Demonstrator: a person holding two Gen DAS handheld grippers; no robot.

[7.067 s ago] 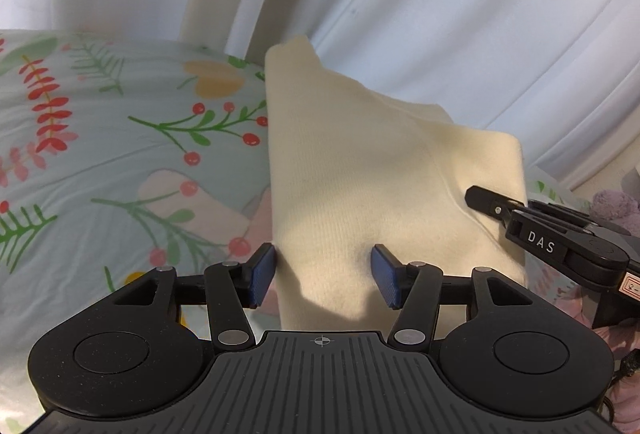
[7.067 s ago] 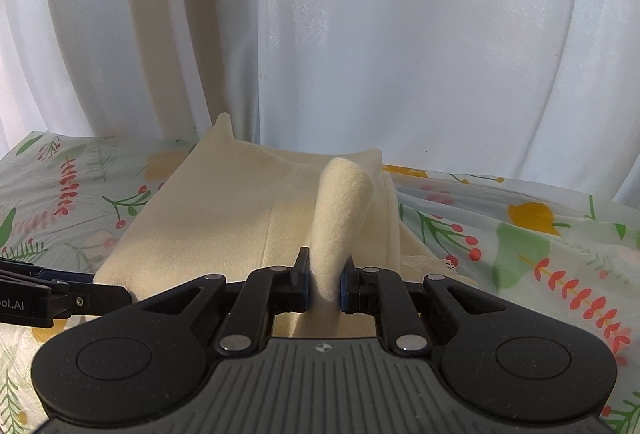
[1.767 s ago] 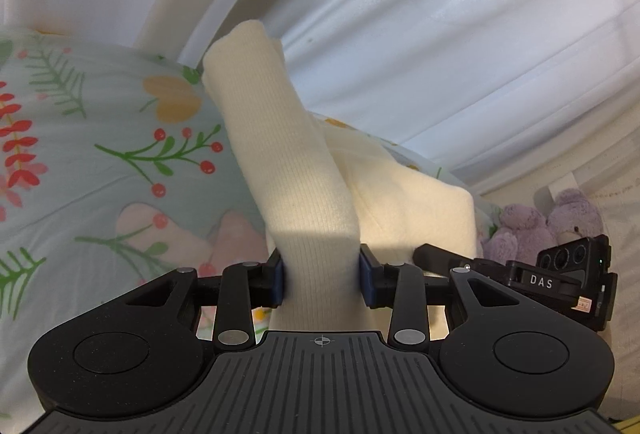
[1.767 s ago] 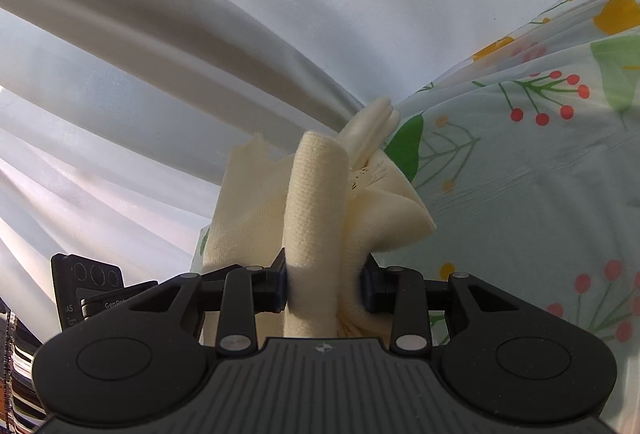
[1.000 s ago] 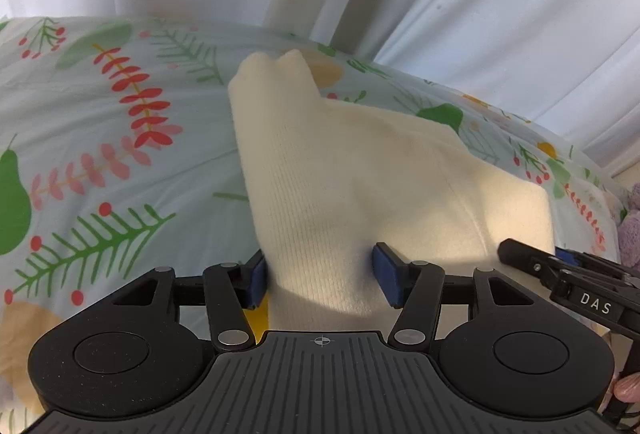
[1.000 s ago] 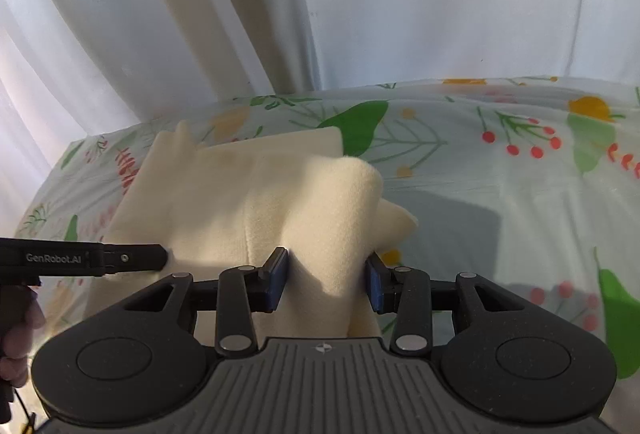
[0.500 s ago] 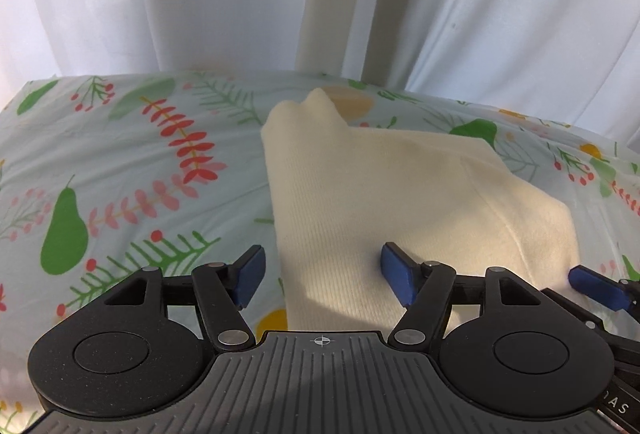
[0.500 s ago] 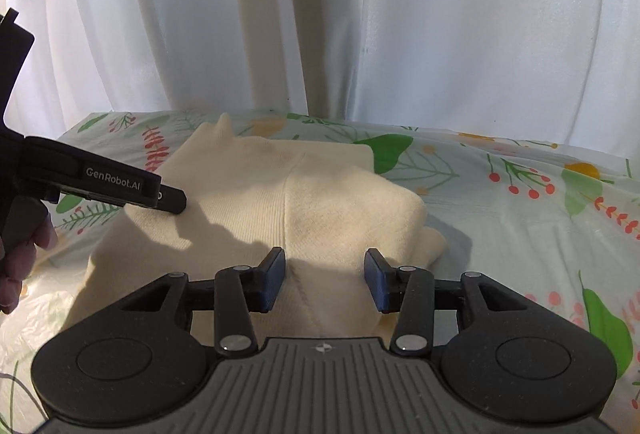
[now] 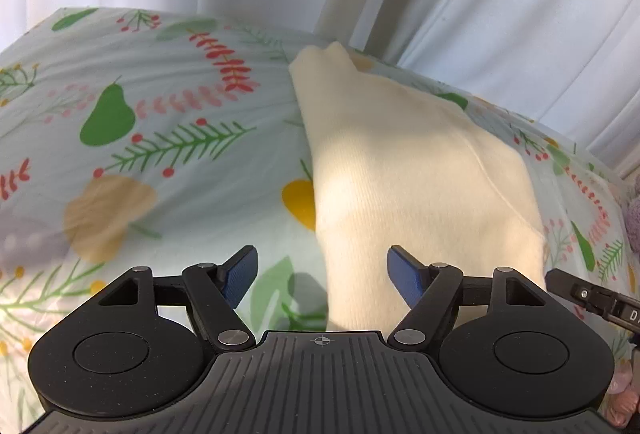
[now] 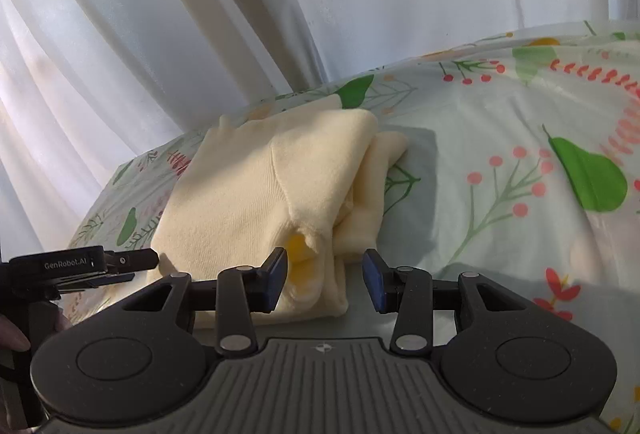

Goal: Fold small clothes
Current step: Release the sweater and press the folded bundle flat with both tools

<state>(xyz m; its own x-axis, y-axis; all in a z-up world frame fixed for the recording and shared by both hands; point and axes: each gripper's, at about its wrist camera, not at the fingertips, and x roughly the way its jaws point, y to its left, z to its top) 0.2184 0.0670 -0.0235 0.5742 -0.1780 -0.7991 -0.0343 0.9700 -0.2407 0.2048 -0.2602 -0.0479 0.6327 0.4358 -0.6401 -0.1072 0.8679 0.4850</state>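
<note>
Now both grippers hang over the bed with nothing in their grip. On the left wrist view, the left gripper (image 9: 322,272) has its jaws spread wide, and the cream garment (image 9: 404,170) lies folded on the floral sheet (image 9: 132,138), running from 6 o'clock up toward 12. On the right wrist view, the right gripper (image 10: 325,280) is parted too, empty, the garment's loose corner just ahead at 11 o'clock. White curtains (image 10: 280,2) hang behind.
</note>
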